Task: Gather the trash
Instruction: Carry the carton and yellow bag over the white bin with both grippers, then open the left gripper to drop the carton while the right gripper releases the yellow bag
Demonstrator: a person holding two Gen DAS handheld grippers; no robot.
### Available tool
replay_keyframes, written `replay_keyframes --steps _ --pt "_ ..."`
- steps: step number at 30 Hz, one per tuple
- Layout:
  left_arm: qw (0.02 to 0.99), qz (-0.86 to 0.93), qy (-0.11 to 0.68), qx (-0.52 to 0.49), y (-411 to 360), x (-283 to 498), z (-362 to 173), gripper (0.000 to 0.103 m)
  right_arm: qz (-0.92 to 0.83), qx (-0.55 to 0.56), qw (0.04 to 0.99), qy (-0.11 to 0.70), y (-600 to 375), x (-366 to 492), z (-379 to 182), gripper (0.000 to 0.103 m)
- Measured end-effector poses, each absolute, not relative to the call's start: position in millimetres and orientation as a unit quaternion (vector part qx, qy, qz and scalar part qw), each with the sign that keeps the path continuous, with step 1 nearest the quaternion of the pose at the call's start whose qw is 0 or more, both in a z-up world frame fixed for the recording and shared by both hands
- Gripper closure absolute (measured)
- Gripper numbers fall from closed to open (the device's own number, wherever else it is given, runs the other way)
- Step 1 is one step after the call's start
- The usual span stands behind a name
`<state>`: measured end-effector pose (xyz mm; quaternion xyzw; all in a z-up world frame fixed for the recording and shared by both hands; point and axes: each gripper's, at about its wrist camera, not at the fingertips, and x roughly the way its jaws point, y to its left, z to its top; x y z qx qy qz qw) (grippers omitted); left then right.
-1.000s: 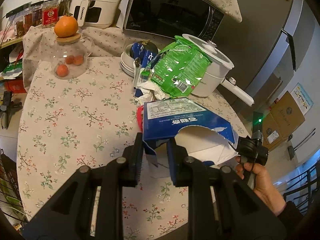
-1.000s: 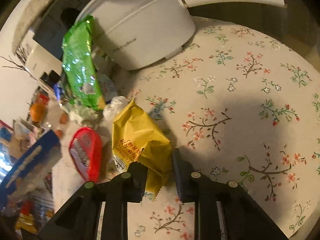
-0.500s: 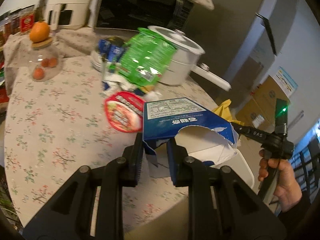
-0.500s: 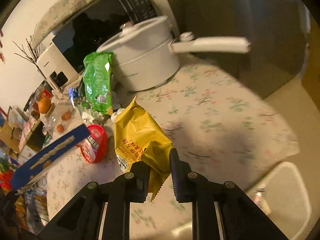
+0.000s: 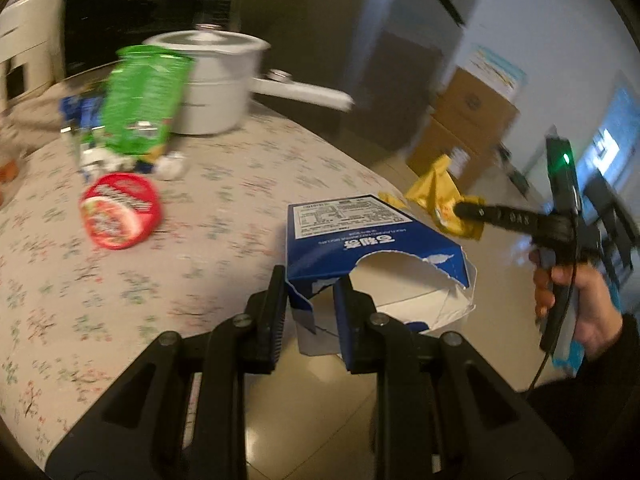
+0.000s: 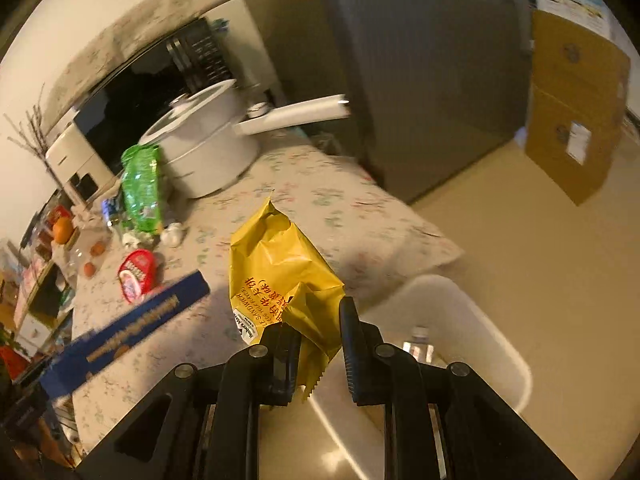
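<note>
Trash is being carried off the table (image 5: 224,184) in both grippers, while more of it is left behind on the cloth. Farthest left of the white pot (image 5: 212,80), a red lid (image 5: 120,216) lies flat on the tablecloth, and a green bag (image 5: 144,100) is propped against the pot's left side with crumpled white scraps (image 5: 168,164) at its foot; these appear to be waiting for a later trip. Right of the pot and nearer the camera, a torn blue carton (image 5: 360,236) is pinched by its ragged lower flap in the left gripper (image 5: 310,308), whose fingers are drawn narrow on the cardboard, so that the box hangs out past the table edge over the floor. Further right of the pot, a yellow wrapper (image 6: 280,276) is clamped by one crumpled corner in the right gripper (image 6: 320,344), fingers narrow, with the person's hand (image 5: 580,300) on its handle. A white bin (image 6: 460,328) stands on the floor beyond the table's right edge, just under that gripper, which suggests both pieces are held clear of the table in order to be dropped there.
</note>
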<state>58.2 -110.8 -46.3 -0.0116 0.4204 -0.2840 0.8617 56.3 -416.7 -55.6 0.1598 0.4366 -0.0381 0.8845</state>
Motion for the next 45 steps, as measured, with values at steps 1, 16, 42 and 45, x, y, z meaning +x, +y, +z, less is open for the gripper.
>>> replay_keyframes --steps 1,16,42,45 --pt "0.858 -0.292 0.423 -0.005 -119 57 -48 0.078 -0.046 0.161 0.882 0.440 -424 52 -58 0.084" --pt "0.799 -0.346 0.474 0.127 -236 42 -112 0.078 -0.112 0.142 0.850 0.495 -491 7 -94 0.084" --pt "0.837 -0.258 0.469 0.115 -220 49 -107 0.018 -0.121 0.133 0.828 0.530 -491 12 -111 0.083" --pt "0.843 -0.247 0.465 0.113 -208 46 -99 0.016 -0.122 0.126 0.824 0.539 -487 13 -114 0.083"
